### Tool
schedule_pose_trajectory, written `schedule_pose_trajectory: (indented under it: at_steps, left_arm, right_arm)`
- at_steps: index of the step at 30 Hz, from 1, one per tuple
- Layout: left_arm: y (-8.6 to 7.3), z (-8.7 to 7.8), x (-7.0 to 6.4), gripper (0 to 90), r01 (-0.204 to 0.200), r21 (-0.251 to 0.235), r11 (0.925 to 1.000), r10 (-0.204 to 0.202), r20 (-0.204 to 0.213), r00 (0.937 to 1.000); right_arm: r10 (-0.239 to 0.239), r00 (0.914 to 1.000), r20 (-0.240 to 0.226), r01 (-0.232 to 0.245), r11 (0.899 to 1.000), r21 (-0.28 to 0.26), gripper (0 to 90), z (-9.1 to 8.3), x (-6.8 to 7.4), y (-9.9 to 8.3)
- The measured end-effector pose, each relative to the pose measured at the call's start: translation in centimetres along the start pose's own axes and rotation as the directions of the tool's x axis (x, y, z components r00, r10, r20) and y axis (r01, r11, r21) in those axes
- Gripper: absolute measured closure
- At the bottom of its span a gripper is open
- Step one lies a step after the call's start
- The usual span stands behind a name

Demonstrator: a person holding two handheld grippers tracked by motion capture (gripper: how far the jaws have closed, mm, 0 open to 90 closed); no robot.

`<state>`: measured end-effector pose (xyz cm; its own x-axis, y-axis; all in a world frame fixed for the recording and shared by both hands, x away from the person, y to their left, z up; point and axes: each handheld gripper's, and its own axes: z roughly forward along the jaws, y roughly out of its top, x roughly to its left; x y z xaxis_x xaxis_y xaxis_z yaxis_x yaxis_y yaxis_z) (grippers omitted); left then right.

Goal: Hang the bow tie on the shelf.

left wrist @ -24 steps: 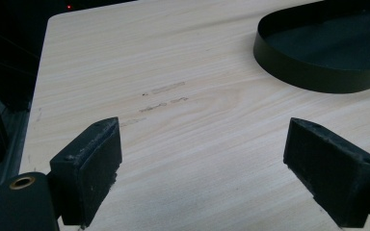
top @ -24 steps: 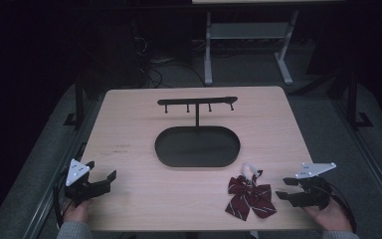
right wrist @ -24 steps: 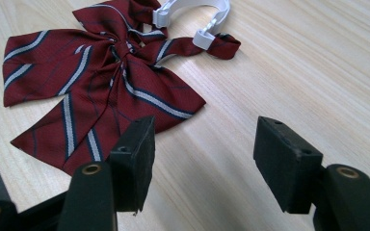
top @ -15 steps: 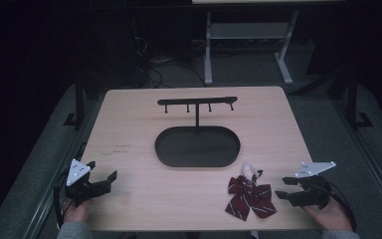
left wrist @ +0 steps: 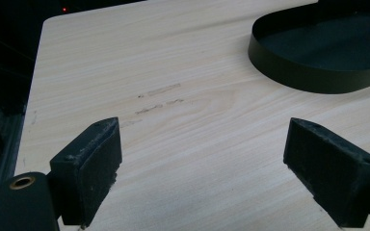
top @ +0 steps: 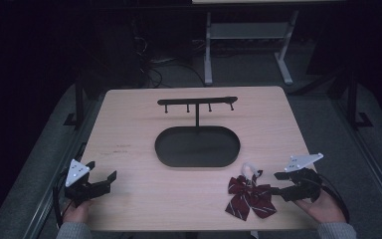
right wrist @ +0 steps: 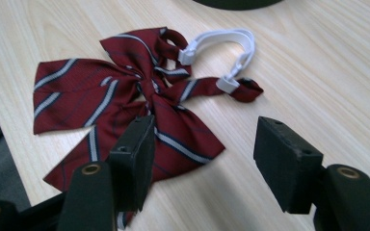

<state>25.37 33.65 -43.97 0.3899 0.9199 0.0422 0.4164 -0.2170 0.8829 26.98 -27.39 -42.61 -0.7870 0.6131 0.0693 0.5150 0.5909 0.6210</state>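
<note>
Right gripper (top: pixel 278 183): released, jaws spread, held low at the desk's near right corner, just beside the bow tie and not touching it.
Left gripper (top: pixel 101 180): released, jaws spread over bare wood near the desk's near left corner, well apart from everything else.
Bow tie (top: pixel 248 195): dark red with pale stripes, lying flat near the near edge, right of centre; its white strap (top: pixel 249 168) curls toward the far side.
Stand (top: pixel 197 145): black oval tray at the desk's centre, with a post carrying a pegged bar (top: pixel 197 102) toward the far edge.
Step in hand (judgement): likely picking up the bow tie to hang it on a peg.
Technique: close on the knot or the strap clasp, not a loose wing; fabric sags and slips.
Right gripper view: shows the strap's two white clasps (right wrist: pixel 227 83) and one jaw over the lower wing.
Left gripper view: shows faint scuff marks (left wrist: pixel 156 98) and the tray's rim (left wrist: pixel 318 79).
</note>
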Motion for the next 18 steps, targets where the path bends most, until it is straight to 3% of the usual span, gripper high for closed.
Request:
schedule_pose_trajectory:
  at_steps: [18]
  left_arm:
    - [0.0,0.0,0.1,12.8,-0.004,0.007,1.0,0.004,-0.003,1.0]
  right_arm:
    - [-0.043,0.9973,-0.059,0.048,0.996,0.08,40.4,1.4,0.1,2.9]
